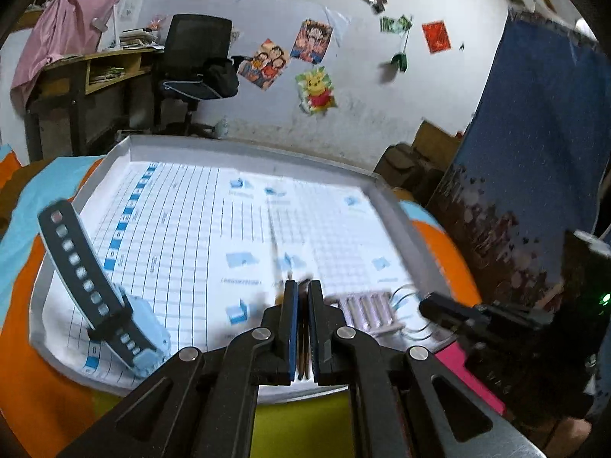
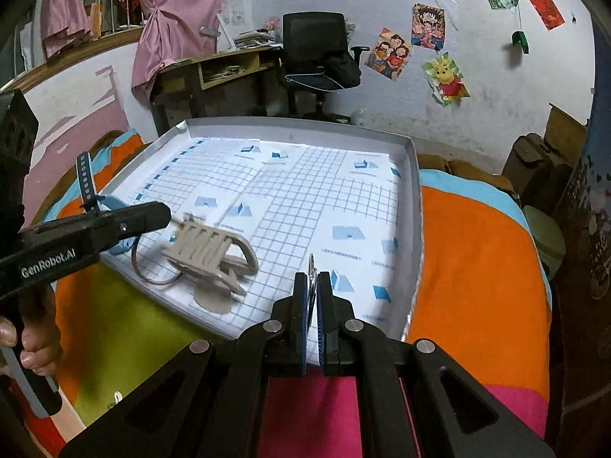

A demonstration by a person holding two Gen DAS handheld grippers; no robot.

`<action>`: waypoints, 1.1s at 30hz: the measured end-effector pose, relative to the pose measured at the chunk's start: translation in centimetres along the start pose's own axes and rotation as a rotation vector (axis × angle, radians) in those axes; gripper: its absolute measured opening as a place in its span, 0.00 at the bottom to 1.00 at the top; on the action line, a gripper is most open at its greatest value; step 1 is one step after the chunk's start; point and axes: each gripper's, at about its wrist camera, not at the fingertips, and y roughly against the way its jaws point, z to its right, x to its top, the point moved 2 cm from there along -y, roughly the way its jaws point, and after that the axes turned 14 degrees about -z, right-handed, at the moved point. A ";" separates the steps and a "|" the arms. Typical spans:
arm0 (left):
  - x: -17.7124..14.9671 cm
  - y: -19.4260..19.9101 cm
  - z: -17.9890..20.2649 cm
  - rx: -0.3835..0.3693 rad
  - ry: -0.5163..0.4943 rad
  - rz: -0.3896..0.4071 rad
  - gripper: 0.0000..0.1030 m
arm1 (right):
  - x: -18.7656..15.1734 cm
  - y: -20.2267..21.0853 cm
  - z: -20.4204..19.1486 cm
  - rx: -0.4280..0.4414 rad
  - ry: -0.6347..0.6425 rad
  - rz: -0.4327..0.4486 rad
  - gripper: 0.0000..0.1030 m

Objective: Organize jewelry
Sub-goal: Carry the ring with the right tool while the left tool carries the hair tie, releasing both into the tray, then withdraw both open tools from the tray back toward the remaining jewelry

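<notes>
A shallow white tray (image 1: 393,206) (image 2: 414,175) lined with grid paper lies on a colourful cloth. In it, at the left, rests a light blue watch (image 1: 149,339) (image 2: 86,183) with a dark holed strap. A beige claw clip (image 1: 368,311) (image 2: 214,252) lies near the front edge, with thin wire bangles (image 1: 406,294) (image 2: 152,280) beside it. My left gripper (image 1: 303,290) (image 2: 166,213) is shut on a thin brownish piece seen edge-on. My right gripper (image 2: 312,286) (image 1: 425,305) is shut on a thin silvery ring-like piece, low over the tray's front right.
The orange, blue, green and pink cloth (image 2: 473,252) covers the surface around the tray. A hand (image 2: 34,347) grips the left tool's handle. Behind stand a desk (image 2: 214,72), a black office chair (image 2: 317,49) and brown boxes (image 2: 534,164). A blue hanging cloth (image 1: 534,133) rises at the right.
</notes>
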 end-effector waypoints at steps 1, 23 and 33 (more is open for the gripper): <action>0.0 0.0 0.1 0.006 -0.001 -0.003 0.07 | -0.2 0.3 0.1 -0.003 -0.001 0.008 0.13; -7.8 15.6 3.0 0.133 0.035 0.379 1.00 | -8.1 16.8 -0.6 0.015 -0.116 0.386 0.72; -16.9 22.7 3.5 0.190 0.030 0.479 1.00 | -17.4 23.5 -3.1 0.052 -0.122 0.492 0.87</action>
